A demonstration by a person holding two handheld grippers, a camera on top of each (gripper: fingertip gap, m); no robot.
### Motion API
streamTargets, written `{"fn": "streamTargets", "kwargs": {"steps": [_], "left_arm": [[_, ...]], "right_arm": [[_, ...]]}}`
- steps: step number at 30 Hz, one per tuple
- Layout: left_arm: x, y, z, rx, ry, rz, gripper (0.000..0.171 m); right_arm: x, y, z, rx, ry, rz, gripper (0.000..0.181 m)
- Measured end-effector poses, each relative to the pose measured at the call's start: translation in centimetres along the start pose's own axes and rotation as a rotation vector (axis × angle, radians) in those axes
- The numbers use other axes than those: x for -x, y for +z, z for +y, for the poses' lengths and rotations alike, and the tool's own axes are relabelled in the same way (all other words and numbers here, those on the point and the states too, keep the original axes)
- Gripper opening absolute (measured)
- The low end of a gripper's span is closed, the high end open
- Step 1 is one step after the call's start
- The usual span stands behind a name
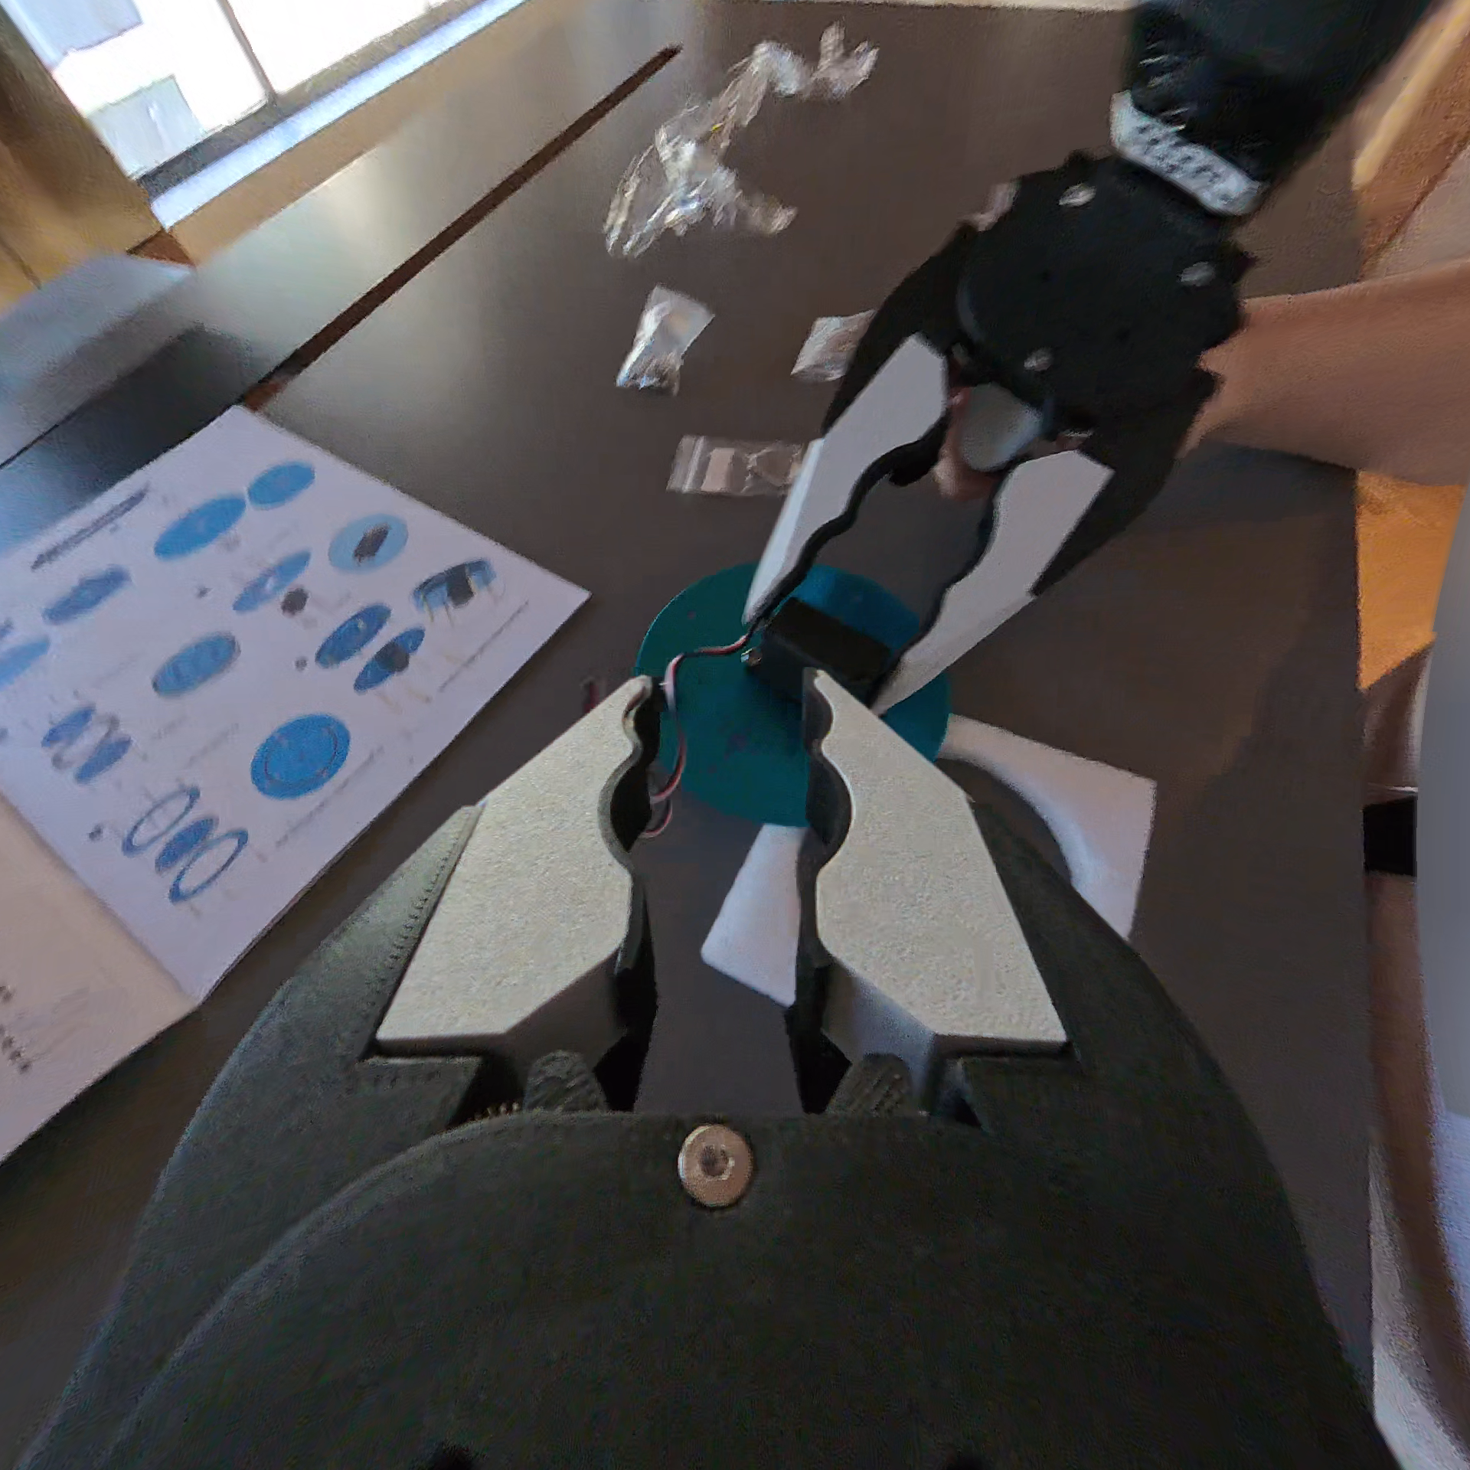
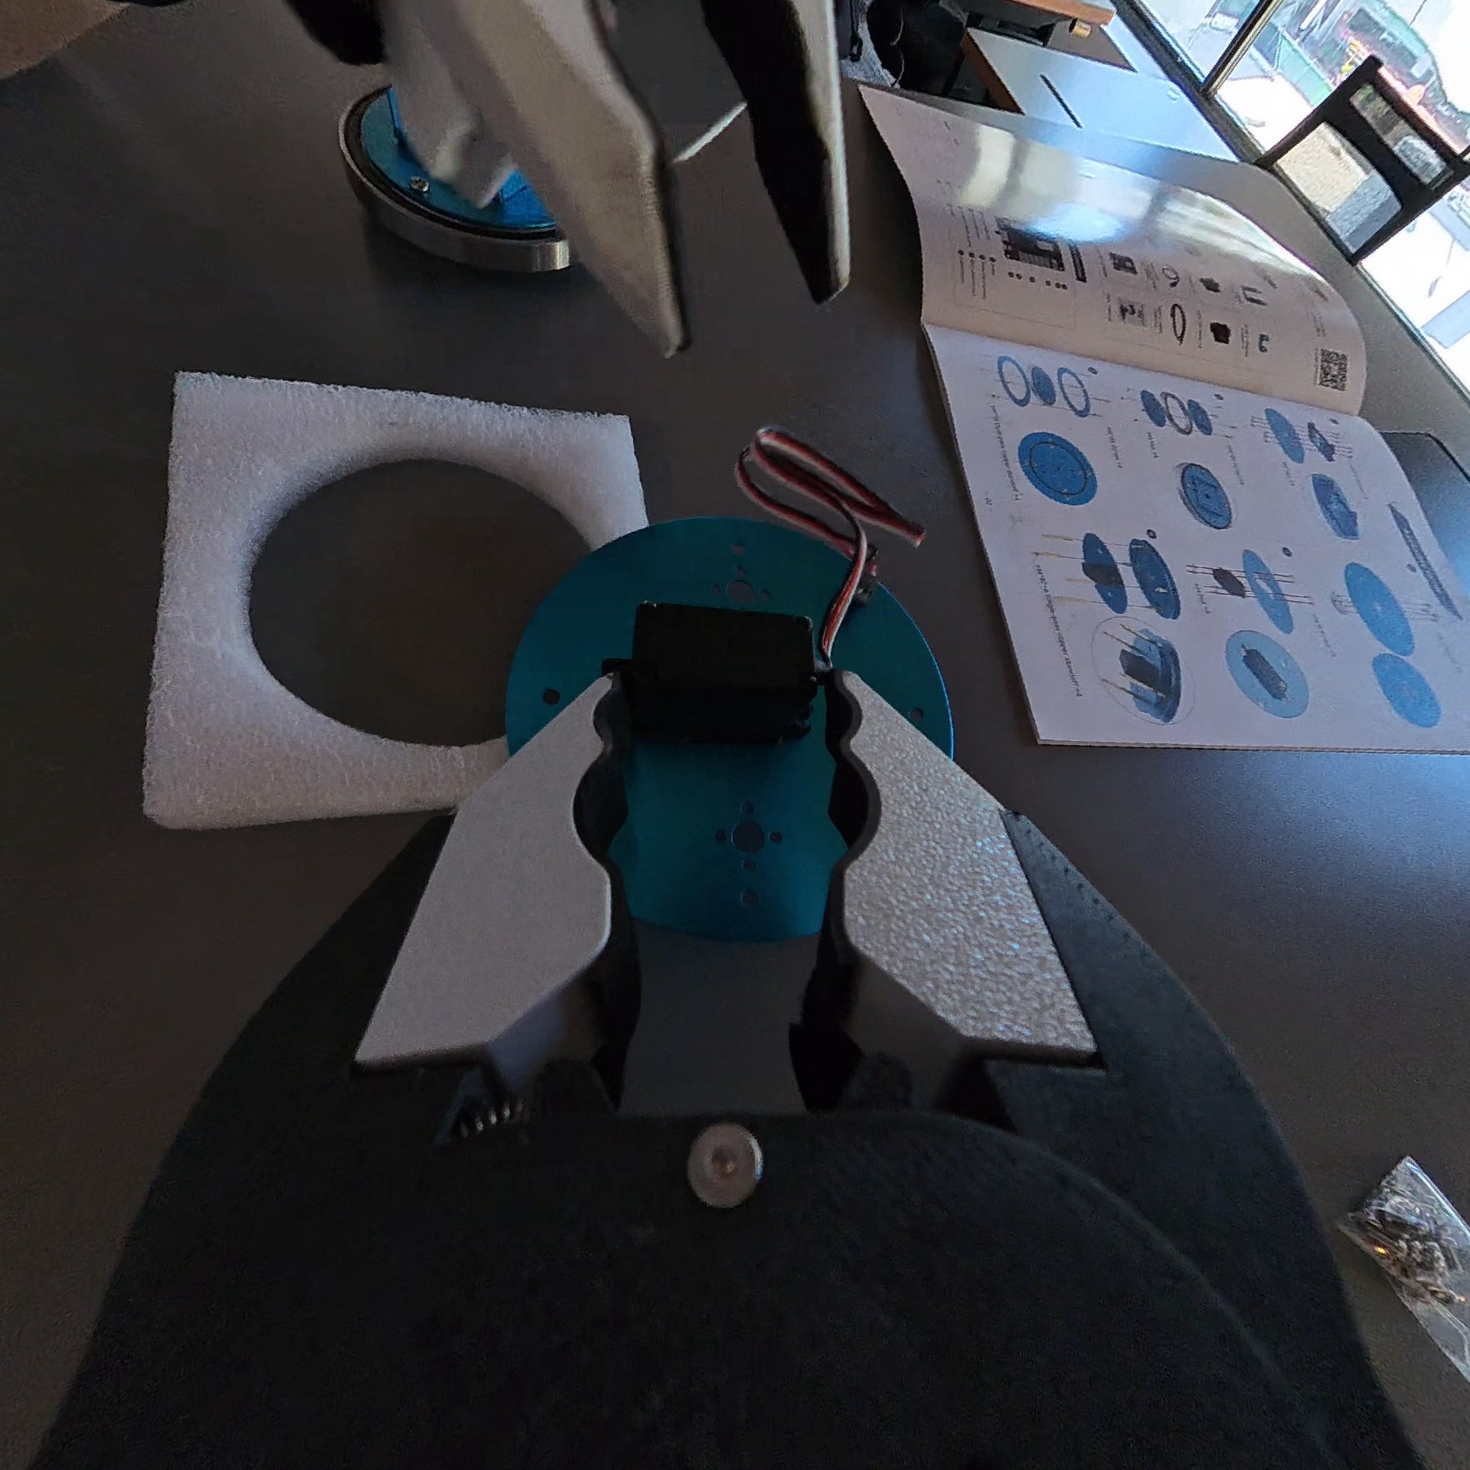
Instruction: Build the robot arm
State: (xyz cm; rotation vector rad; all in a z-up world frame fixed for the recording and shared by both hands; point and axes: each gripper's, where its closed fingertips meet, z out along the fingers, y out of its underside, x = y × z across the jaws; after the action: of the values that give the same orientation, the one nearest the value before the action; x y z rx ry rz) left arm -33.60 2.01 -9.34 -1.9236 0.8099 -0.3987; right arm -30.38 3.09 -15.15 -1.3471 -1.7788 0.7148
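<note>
Right gripper (image 2: 720,684) clamped on a small black motor block (image 2: 720,676) with a red, white and black wire (image 2: 827,509), sitting on a round blue plate (image 2: 716,827), white foam frame (image 2: 382,604) beside, left gripper (image 1: 728,700) parted and empty, open booklet (image 2: 1193,517) beyond on dark table (image 2: 1114,915)

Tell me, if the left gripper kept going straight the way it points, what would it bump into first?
Probably the striped wire between the left gripper fingertips, then the blue disc; depth is hard to judge.
</note>
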Motion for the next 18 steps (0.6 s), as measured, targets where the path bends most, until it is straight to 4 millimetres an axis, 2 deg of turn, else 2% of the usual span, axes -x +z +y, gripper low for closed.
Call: {"fn": "streamTargets", "kwargs": {"steps": [4, 7, 9, 13, 18], "left_arm": [[-2.7, 1.5, -0.4, -0.019, 0.075, 0.094, 0.039], [-3.3, 2.6, -0.3, -0.007, 0.107, 0.111, 0.039], [-3.1, 3.0, -0.2, 0.007, 0.108, 0.093, 0.037], [-3.2, 2.4, -0.7, -0.027, 0.084, 0.105, 0.030], [-2.7, 2.0, -0.1, 0.002, 0.082, 0.111, 0.029]], "right_arm": [[-0.1, 0.0, -0.1, -0.009, 0.001, -0.004, 0.049], [-0.2, -0.1, -0.3, -0.015, -0.002, -0.004, 0.050], [-0.4, -0.7, -0.9, -0.043, -0.014, 0.004, 0.052], [-1.4, -2.6, -2.0, -0.101, -0.016, 0.038, 0.052], [-2.1, -4.0, -1.3, -0.137, 0.060, -0.021, 0.047]]}}
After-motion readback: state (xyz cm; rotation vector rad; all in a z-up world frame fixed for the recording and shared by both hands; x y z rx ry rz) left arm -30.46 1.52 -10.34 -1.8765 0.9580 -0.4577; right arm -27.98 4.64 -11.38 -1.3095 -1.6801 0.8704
